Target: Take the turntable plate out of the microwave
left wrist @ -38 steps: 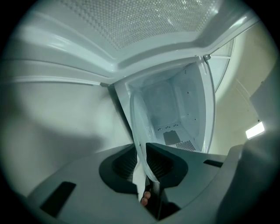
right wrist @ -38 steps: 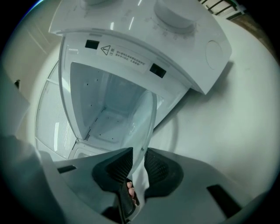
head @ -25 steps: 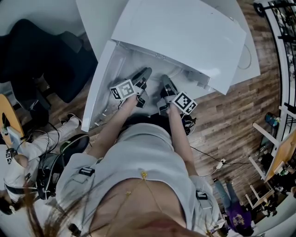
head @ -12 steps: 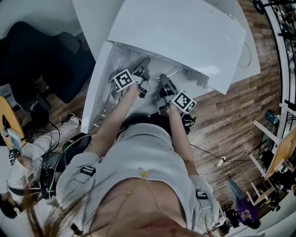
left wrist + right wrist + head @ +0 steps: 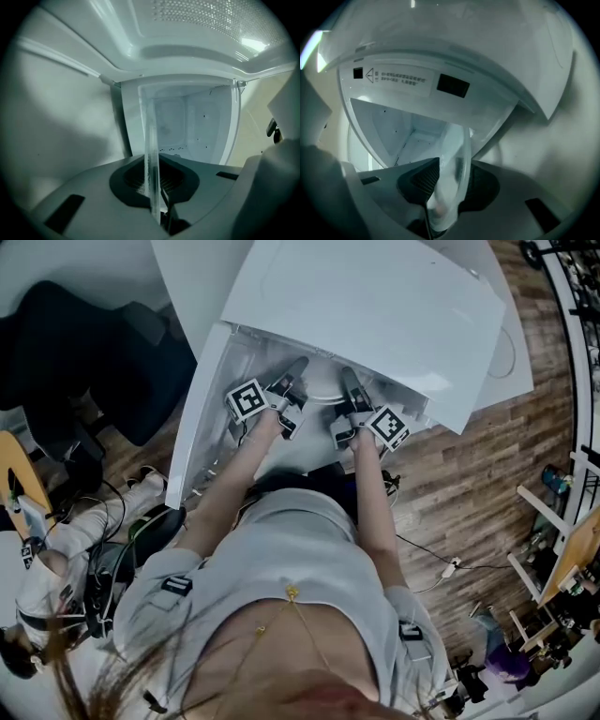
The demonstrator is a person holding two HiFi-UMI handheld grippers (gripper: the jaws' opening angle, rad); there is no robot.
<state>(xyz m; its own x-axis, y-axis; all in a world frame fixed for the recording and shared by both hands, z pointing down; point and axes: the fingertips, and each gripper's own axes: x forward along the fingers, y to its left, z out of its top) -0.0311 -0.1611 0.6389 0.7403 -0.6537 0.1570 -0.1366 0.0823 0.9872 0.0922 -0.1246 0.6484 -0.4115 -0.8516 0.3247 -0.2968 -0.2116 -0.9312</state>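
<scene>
The white microwave stands with its door swung out to the left. Inside lies the clear glass turntable plate. My left gripper reaches into the cavity; its jaws have just been closing and are shut on the plate's rim, seen edge-on between the pads. My right gripper is also inside, to the right. Its jaws have just been opening; the plate's rim sits between the pads with room on the sides. Cavity walls fill both gripper views.
The microwave sits on a white counter. A dark chair stands to the left, and wooden floor with cables lies to the right. The cavity ceiling is close above the left gripper.
The right gripper has pushed forward into the microwave, up to the plate. The left gripper went slightly deeper earlier and then held still.
</scene>
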